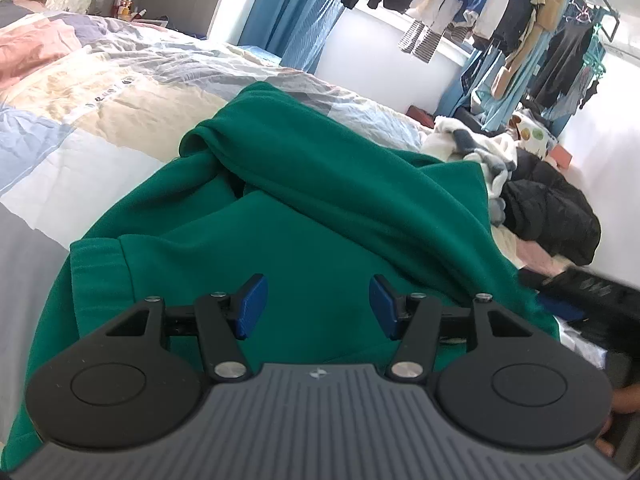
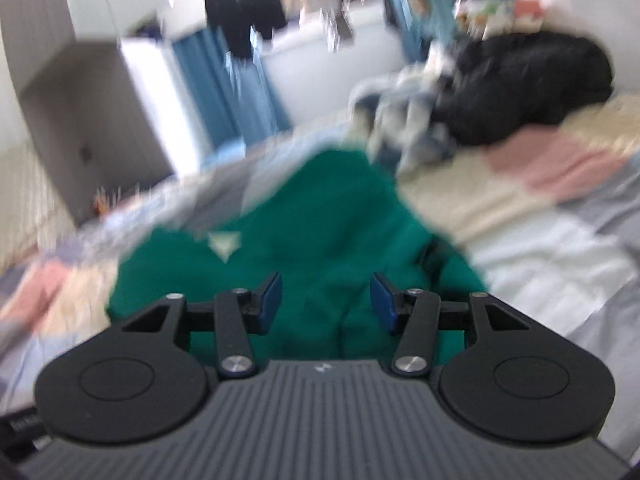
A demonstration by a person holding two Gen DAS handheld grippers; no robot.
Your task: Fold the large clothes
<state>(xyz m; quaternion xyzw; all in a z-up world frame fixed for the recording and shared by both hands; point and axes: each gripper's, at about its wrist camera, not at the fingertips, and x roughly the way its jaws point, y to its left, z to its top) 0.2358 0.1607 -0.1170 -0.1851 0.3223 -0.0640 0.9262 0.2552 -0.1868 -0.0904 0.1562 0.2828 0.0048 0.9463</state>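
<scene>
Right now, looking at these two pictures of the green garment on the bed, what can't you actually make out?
- Green garment: its near edge is hidden under the gripper body in both views, so its full shape is unknown.
- Right wrist view: motion blur smears the bedspread and the hanging clothes.
- Bottles by the headboard, left wrist view: too small to identify.
- Black jacket: partly covered by the white clothes pile.

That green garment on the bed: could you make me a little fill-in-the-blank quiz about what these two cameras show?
1. The sweatshirt lying on the patchwork quilt is ____ in colour.
2. The left gripper has its pads apart and holds ____.
3. The pads on the right gripper are ____ in colour.
4. Beyond the sweatshirt, beside the white fleece, lies a puffy jacket that is ____.

Missing words: green; nothing; blue; black
</scene>
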